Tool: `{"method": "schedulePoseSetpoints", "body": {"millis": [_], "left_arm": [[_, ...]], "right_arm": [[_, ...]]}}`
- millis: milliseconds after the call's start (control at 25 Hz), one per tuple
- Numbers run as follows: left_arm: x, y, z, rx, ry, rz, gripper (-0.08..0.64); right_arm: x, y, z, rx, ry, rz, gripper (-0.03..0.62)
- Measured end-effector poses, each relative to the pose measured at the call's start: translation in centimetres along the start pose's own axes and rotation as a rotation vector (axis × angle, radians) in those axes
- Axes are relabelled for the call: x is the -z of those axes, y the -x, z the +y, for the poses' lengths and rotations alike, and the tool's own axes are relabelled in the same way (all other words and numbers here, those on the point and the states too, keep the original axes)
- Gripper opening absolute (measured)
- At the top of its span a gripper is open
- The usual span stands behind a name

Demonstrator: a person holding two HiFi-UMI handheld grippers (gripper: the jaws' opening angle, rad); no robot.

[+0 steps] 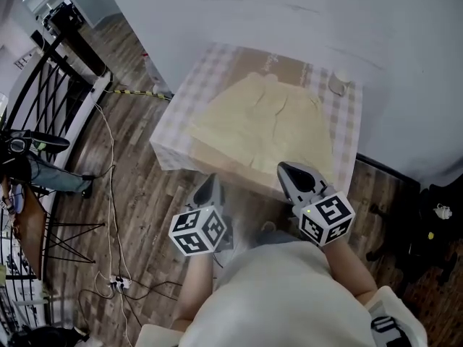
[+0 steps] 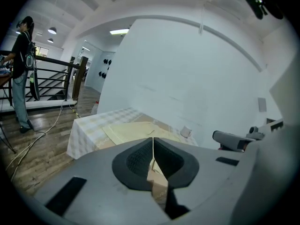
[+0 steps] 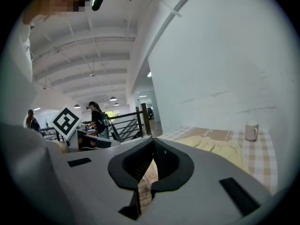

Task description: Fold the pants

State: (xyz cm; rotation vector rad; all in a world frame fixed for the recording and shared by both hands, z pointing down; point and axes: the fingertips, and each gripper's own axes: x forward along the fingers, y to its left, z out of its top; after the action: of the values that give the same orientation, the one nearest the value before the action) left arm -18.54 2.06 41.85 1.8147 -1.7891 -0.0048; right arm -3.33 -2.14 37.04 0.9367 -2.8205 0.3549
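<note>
Pale yellow pants (image 1: 264, 125) lie spread flat on a small table (image 1: 177, 114) covered with a checked cloth, their waistband at the far side. The same pants (image 2: 133, 129) show ahead in the left gripper view, and the pants (image 3: 220, 146) lie to the right in the right gripper view. My left gripper (image 1: 211, 181) hangs short of the table's near edge, over the floor, its jaws shut (image 2: 153, 138) on nothing. Just at the table's near edge, by the pants' hem, my right gripper (image 1: 284, 168) is also shut (image 3: 153, 140) and empty.
A white cup (image 1: 338, 84) stands on the table's far right corner. A white wall (image 1: 304, 20) rises right behind the table. Cables (image 1: 108, 194) trail over the wood floor at left, beside a black railing (image 1: 51, 85). A person (image 2: 21, 74) stands by that railing.
</note>
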Motion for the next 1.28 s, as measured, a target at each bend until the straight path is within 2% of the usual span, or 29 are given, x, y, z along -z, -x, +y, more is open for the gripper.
{"method": "schedulePoseSetpoints", "body": {"millis": [560,880,1280], "left_arm": [[-1.5,-5.1,3.4,-0.055,0.021,0.029,0.008],[-2.7,-8.8,6.1,-0.051,-0.019,0.062,0.008],[-4.3,-13.9,10.7,-0.028,-0.099,0.133,0.008]], "right_arm": [[-0.5,-3.1,-3.7,0.015,-0.035,0.024,0.000],[-0.2,-5.5,-5.0,0.067,-0.066,0.033,0.000],[-1.1,-12.6,-5.5,0.120,-0.043,0.045,0.000]]}}
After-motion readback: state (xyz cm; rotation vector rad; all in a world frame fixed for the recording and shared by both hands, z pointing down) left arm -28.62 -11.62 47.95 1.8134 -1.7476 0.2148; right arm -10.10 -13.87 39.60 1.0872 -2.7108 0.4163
